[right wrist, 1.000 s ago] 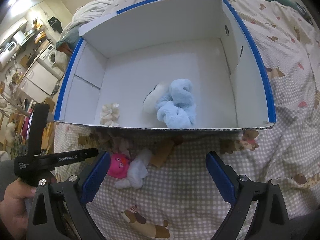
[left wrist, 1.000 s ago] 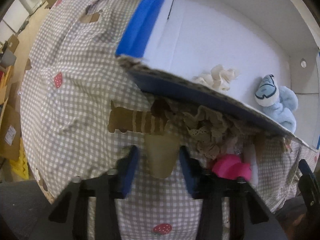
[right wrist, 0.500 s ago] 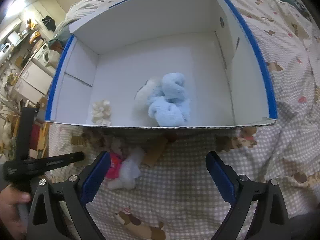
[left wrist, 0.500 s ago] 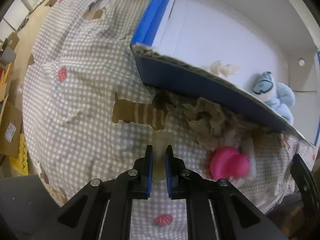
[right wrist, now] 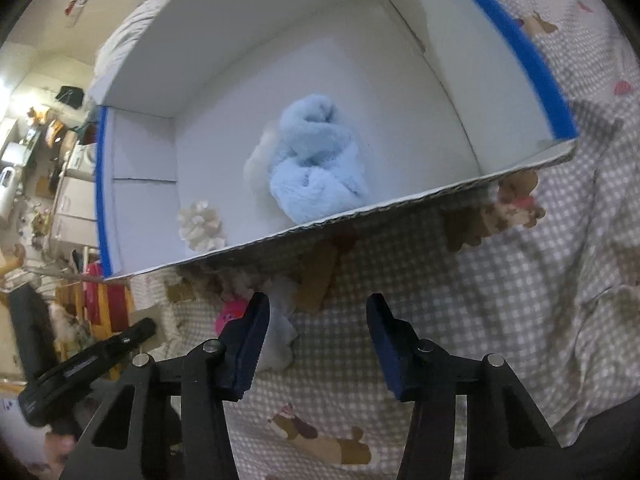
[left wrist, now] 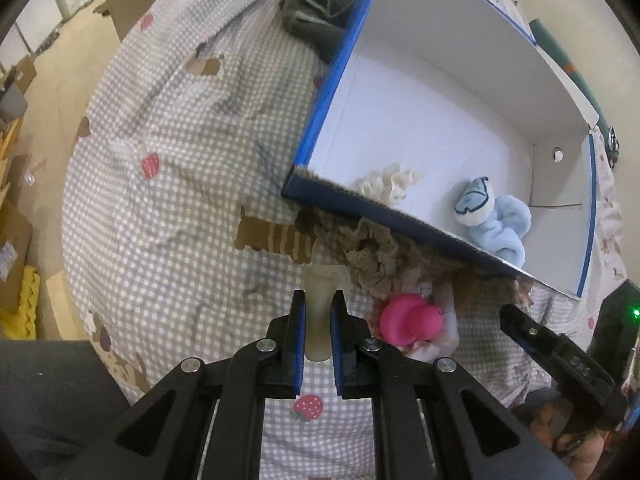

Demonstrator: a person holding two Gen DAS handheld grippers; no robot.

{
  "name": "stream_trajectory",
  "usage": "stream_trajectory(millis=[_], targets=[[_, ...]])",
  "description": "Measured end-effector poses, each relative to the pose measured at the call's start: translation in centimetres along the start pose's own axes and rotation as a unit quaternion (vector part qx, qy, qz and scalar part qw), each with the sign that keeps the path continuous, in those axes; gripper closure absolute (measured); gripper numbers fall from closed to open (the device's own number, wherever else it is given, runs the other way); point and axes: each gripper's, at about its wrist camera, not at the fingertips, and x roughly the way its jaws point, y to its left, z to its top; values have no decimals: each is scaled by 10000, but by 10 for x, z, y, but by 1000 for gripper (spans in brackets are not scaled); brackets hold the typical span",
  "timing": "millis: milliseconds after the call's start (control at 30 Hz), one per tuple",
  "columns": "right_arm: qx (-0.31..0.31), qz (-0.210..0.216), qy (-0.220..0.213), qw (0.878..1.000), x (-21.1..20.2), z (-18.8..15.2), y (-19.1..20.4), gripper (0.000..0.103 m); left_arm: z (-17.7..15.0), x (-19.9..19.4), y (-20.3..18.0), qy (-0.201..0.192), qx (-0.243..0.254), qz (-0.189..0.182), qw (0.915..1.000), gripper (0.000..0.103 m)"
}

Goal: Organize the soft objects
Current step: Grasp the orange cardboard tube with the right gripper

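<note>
Already pinched flat between the left gripper's (left wrist: 319,322) pads, the beige soft piece (left wrist: 320,312) looks light and limp, gripped mid-length just in front of the white box (left wrist: 436,120). Beside it lies a pink toy (left wrist: 410,319). Nearby, the right gripper (right wrist: 316,340) is narrowing, nothing between its fingers.

We find a beige soft piece (left wrist: 319,312) pinched upright between blue pads, above the checked bedspread (left wrist: 168,216). Beside it lie a tan lace scrunchie (left wrist: 372,252) against the box's (left wrist: 332,80) near wall, and a pink plush toy (left wrist: 412,318) on a pale cloth (right wrist: 276,344). Inside the white, blue-edged box we see a cream scrunchie (left wrist: 390,180) near the corner and a light blue plush toy (left wrist: 496,220), curled up.
</note>
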Motion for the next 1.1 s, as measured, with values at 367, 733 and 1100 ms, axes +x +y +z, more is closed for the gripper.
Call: stream_trajectory(millis=[367,733,1100], targets=[[238,-685,-70,9973,53,5,22,66,1,0,-6,-8,17,59,10000,93],[-226,-760,-192,9967,48,2,33,94,0,-1,-16,-10,234,-5,9997,93],[-640,-470,-276,9965,5,-17,28,94,-5,10,-19,105,332,183,9992,93]])
